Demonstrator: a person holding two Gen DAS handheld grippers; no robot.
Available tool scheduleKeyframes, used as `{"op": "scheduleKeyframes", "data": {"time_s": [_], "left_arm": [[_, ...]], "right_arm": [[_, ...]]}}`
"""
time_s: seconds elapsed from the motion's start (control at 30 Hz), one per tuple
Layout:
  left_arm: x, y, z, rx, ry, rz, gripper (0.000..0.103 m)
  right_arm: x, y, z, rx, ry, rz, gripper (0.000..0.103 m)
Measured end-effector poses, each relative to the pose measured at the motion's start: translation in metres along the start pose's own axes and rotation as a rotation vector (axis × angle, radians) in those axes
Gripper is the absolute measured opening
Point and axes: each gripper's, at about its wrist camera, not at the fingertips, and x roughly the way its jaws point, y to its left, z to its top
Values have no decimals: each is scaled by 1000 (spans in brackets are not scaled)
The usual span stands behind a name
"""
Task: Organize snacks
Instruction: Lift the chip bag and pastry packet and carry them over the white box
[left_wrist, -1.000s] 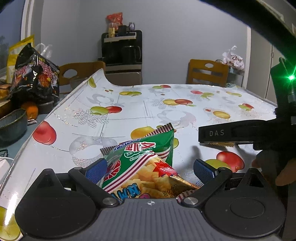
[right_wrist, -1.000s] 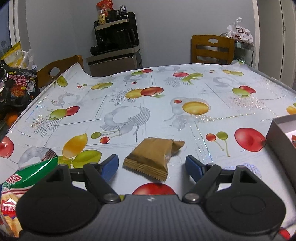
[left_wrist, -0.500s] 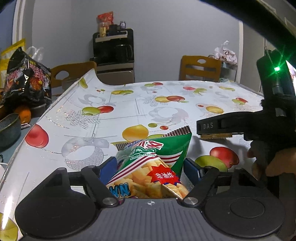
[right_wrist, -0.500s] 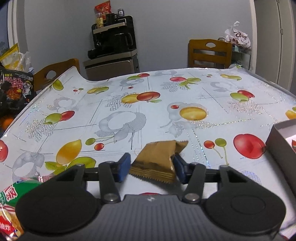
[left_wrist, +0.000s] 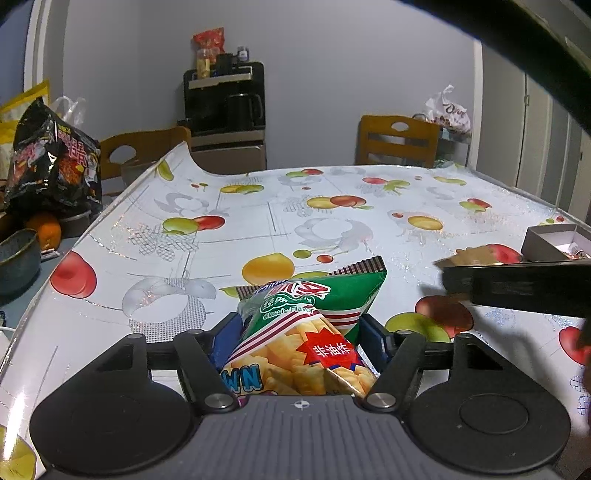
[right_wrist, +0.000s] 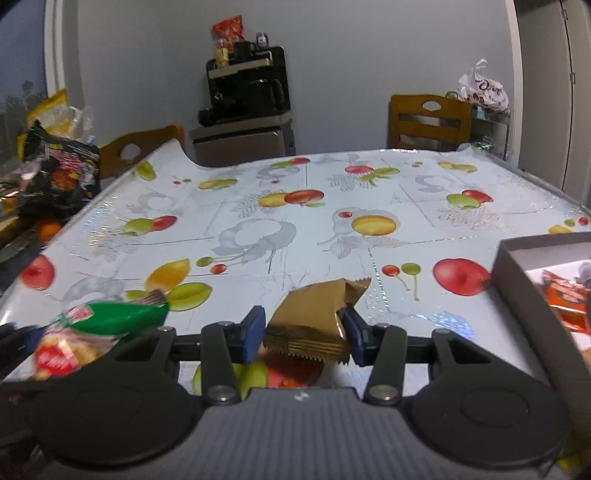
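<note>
My left gripper (left_wrist: 301, 341) is shut on a green snack bag (left_wrist: 306, 325) of yellow crackers and holds it above the fruit-patterned table (left_wrist: 258, 221). My right gripper (right_wrist: 304, 330) is shut on a small brown wafer packet (right_wrist: 314, 317), lifted off the table. The green bag also shows at the left of the right wrist view (right_wrist: 92, 332). The right gripper's finger (left_wrist: 517, 284) crosses the right side of the left wrist view, with the brown packet (left_wrist: 472, 256) at its tip. A grey open box (right_wrist: 535, 280) with orange packets inside stands at the right.
A black snack bag (left_wrist: 55, 166) and an orange (left_wrist: 46, 229) sit left of the table, beside a dark bowl (left_wrist: 16, 258). Two wooden chairs (left_wrist: 397, 142) stand at the far edge. A cabinet with a coffee machine (left_wrist: 225, 107) is behind.
Both grippers closed on their packets and lifted them. The right gripper has moved right, toward the grey box, which now shows in the left wrist view.
</note>
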Motion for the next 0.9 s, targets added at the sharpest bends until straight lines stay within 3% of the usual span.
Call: {"op": "scheduleKeyframes", "data": {"time_s": [0.4, 0.53, 0.9], "left_arm": [[-8, -15, -3, 53, -7, 2, 62], [-13, -16, 2, 27, 5, -10, 61], [-52, -57, 29, 94, -98, -41, 59]], "right_arm": [[-89, -24, -8, 22, -66, 67, 46], [-111, -34, -8, 20, -101, 70, 45], [-144, -72, -12, 58, -137, 62, 44]]}}
